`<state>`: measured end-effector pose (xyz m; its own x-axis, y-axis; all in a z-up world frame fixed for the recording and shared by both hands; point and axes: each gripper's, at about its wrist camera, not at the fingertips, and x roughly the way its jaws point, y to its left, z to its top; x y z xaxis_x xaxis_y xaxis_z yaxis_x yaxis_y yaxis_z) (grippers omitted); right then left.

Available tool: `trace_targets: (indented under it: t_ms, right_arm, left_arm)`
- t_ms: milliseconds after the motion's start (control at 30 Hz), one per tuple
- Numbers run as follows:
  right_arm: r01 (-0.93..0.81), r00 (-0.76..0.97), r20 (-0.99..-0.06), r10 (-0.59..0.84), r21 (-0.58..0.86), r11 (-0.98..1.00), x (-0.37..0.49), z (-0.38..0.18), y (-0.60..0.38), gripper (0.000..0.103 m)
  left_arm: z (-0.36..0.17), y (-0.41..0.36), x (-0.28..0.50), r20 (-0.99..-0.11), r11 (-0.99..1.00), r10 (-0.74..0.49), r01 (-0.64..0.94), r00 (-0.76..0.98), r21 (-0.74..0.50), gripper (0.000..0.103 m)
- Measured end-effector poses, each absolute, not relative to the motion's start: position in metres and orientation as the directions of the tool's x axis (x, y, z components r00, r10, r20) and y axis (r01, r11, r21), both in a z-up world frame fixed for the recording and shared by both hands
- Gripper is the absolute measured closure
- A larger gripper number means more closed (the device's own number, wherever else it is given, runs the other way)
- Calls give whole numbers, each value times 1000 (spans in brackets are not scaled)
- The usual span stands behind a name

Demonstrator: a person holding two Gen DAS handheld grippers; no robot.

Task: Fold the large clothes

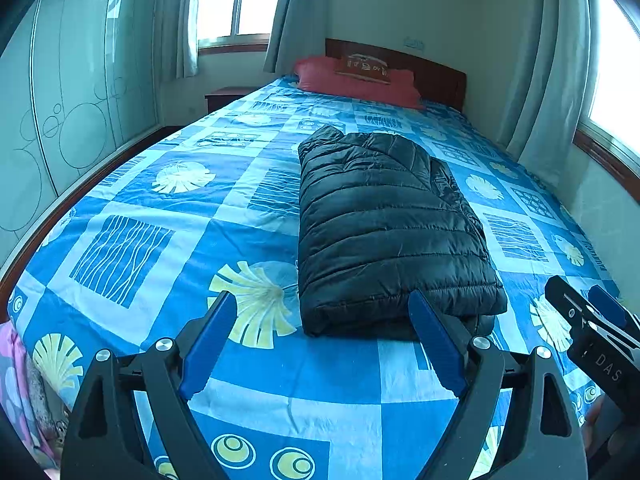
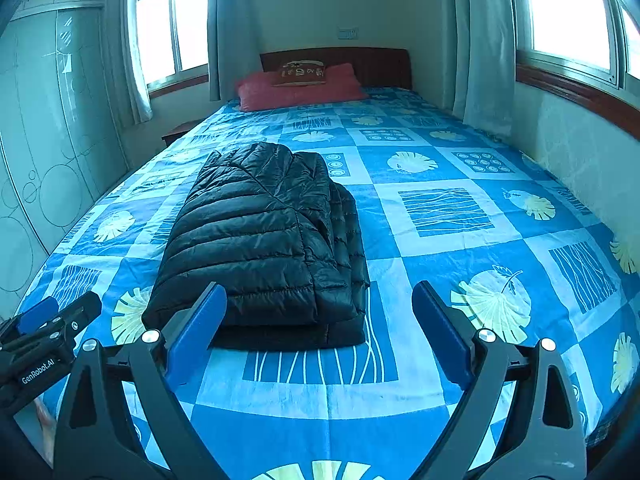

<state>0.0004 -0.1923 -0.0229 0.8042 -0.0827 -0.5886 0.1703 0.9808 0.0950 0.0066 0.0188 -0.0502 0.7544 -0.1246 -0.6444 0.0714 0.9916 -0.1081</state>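
The folded black jacket (image 1: 384, 220) lies mid-bed (image 1: 280, 380), at twelve o'clock from both claws. The left claw (image 1: 322, 340) and right claw (image 2: 320, 332) hover released, gripping nothing.

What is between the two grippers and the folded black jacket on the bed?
Nothing visible. Only bare bedspread lies between the open left gripper and right gripper and the near edge of the black jacket. The pillows lie far behind it.
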Motion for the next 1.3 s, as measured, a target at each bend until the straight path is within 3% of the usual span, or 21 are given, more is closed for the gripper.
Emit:
trace_targets:
  t_ms: [1300]
  right_arm:
    - [173, 813, -577, -79, 109, 979, -6, -21, -190, 9]
  left_arm:
    - [-54, 16, 0, -632, 997, -74, 38, 772, -70, 16]
